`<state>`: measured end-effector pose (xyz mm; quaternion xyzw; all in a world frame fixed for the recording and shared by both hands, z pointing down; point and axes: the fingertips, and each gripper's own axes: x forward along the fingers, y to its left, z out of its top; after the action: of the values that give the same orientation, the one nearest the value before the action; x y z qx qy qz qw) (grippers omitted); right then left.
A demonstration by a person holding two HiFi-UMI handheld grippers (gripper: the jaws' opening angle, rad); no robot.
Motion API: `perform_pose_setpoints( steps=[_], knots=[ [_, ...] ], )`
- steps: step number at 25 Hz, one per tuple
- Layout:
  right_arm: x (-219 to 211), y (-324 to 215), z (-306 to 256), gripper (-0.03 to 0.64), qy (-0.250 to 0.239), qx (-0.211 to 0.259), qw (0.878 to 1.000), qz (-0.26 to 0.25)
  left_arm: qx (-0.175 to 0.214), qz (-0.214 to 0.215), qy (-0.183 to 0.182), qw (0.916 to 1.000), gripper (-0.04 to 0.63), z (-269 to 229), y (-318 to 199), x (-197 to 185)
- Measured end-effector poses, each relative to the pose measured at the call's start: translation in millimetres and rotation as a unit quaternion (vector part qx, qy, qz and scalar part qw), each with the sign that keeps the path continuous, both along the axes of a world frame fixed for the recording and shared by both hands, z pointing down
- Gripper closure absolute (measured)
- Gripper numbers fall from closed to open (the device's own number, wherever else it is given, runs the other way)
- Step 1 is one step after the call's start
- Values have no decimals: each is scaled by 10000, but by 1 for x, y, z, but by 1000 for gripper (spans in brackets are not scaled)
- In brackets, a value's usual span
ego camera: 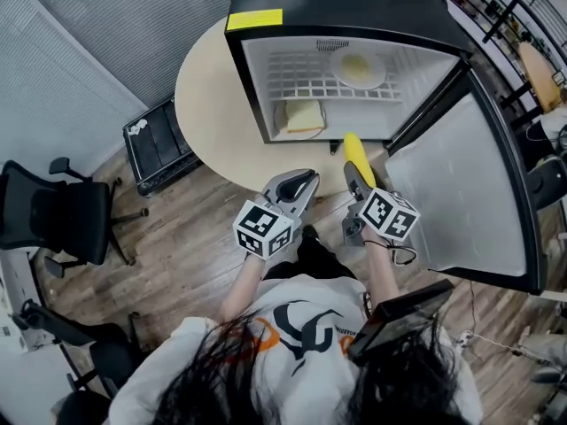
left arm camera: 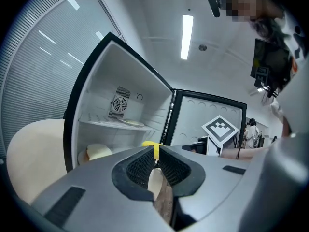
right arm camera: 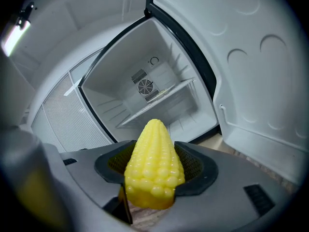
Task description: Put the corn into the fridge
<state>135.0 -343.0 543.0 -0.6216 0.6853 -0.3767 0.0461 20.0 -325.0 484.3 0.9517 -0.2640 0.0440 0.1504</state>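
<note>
Head view: a person stands at a round bench (ego camera: 205,104) on which a small black fridge (ego camera: 337,3) sits, its door (ego camera: 461,193) swung wide toward the right of the frame. The right tongs (ego camera: 355,172) grip the corn (ego camera: 356,155) by its thick end, just below the middle of the frame. The pale yellow cob points tip-first at the fridge opening, just in front of its lower edge and not yet inside. In the right gripper view the pads press on both sides of the cob, and the white fridge interior shows beyond its tip.

The left tongs (ego camera: 308,182) hang just beside the right ones, toward the left of the frame, over the edge of the bench. They are closed down to a thin slit and hold nothing.

Inside the fridge, a wire shelf (ego camera: 292,73) carries a plate (ego camera: 358,67) with something pale yellow on it. Below the shelf, a slice of bread (ego camera: 304,116) lies on the fridge floor. A yellow sticker (ego camera: 254,19) marks the upper left corner of the fridge top.

At the left of the frame, a black office chair (ego camera: 53,215) stands on the wooden floor (ego camera: 177,255), and a black crate (ego camera: 159,144) sits partly under the bench.
</note>
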Motion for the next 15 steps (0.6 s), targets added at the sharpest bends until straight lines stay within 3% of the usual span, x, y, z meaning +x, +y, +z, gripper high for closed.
perform_pose_setpoints(
  steps=[11,15],
  knots=[
    [21,-69,66,364,613,-368,9974,1,-67,24,-68,10000,555,13,-46,16],
    [35,-92,82,364,1083,-357,9934,123,-114,27,-119,9999,555,18,-53,18]
  ],
)
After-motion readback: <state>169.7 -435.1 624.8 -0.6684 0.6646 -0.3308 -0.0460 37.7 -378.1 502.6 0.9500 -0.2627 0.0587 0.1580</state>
